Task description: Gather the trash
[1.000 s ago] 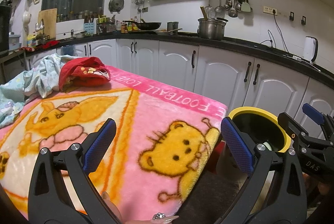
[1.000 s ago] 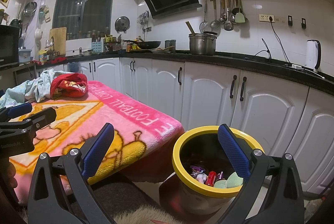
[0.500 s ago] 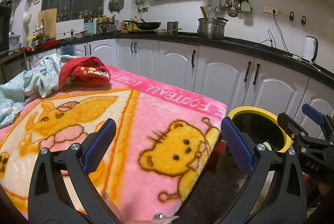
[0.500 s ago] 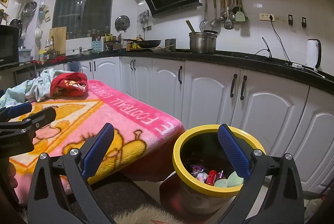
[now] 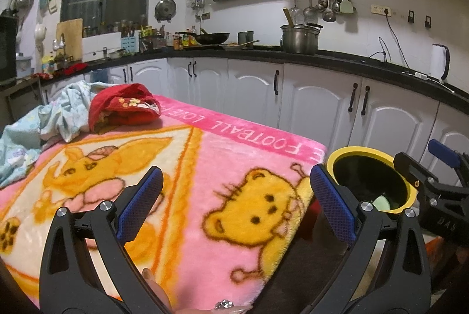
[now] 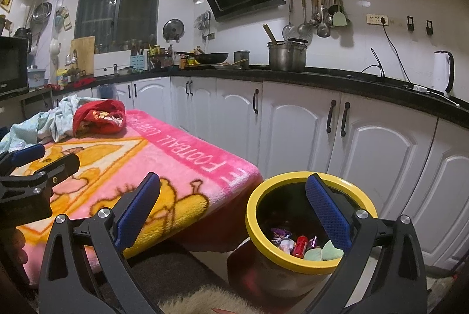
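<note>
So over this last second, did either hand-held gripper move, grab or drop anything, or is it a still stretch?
Nothing visibly changed. The left hand-held gripper and the right hand-held gripper both hang open and empty as before, the left over the pink blanket, the right by the yellow-rimmed bin. The wrappers and red can lie in the bin as they did.

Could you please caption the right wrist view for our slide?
Open right gripper above yellow-rimmed bin holding wrappers, beside pink blanket.
</note>
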Available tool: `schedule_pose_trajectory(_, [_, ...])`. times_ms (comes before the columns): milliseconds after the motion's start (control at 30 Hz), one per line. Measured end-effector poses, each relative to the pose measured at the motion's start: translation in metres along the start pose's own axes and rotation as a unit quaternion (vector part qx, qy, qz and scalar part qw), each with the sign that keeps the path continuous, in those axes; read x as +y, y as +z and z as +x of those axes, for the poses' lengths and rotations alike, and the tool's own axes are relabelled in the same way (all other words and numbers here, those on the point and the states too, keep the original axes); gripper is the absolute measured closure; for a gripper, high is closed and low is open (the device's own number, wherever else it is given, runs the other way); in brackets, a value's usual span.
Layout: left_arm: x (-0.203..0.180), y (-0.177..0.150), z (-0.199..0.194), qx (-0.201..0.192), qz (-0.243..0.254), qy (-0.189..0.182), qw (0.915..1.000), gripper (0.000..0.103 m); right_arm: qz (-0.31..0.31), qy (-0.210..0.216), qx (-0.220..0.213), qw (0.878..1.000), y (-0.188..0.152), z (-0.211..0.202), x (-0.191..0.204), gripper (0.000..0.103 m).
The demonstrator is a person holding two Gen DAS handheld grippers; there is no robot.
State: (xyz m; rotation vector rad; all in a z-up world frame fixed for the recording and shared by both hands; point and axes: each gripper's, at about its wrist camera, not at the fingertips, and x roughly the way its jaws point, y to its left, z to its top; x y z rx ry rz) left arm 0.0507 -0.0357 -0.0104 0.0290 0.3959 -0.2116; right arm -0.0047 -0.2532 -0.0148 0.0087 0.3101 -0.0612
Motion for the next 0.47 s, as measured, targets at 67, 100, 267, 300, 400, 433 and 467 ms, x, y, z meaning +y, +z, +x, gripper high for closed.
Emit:
schedule_pose_trajectory(67, [0.009, -0.001, -0.001, 0.007, -0.012, -0.005, 0.9999, 0.011, -0.004, 0.011, 0.009, 1.0, -0.001, 0.002, 0.006, 0.006])
schedule_pose_trajectory(100, [0.017, -0.001, -0.002, 0.015, -0.023, -0.004, 0.9996, 0.011, -0.011, 0.025, 0.012, 1.0, 0.001, 0.003, 0.013, 0.006])
schedule_pose_trajectory(267, [0.095, -0.003, -0.013, 0.059, -0.089, 0.064, 0.9923, 0.011, -0.053, 0.141, 0.037, 0.988, 0.02, 0.013, 0.082, 0.006])
schedule_pose_trajectory(300, [0.124, -0.003, -0.016, 0.069, -0.102, 0.092, 0.9881, 0.011, -0.061, 0.173, 0.049, 0.982, 0.023, 0.016, 0.104, 0.006])
schedule_pose_trajectory(400, [0.224, -0.009, -0.023, 0.106, -0.125, 0.213, 0.9632, 0.011, -0.093, 0.28, 0.139, 0.945, 0.022, 0.035, 0.209, 0.006])
schedule_pose_trajectory(433, [0.266, -0.013, -0.022, 0.129, -0.136, 0.253, 0.9493, 0.011, -0.096, 0.306, 0.174, 0.931, 0.016, 0.04, 0.244, 0.006])
schedule_pose_trajectory(467, [0.302, -0.019, -0.021, 0.142, -0.151, 0.282, 0.9367, 0.011, -0.103, 0.318, 0.2, 0.921, 0.011, 0.044, 0.27, 0.006])
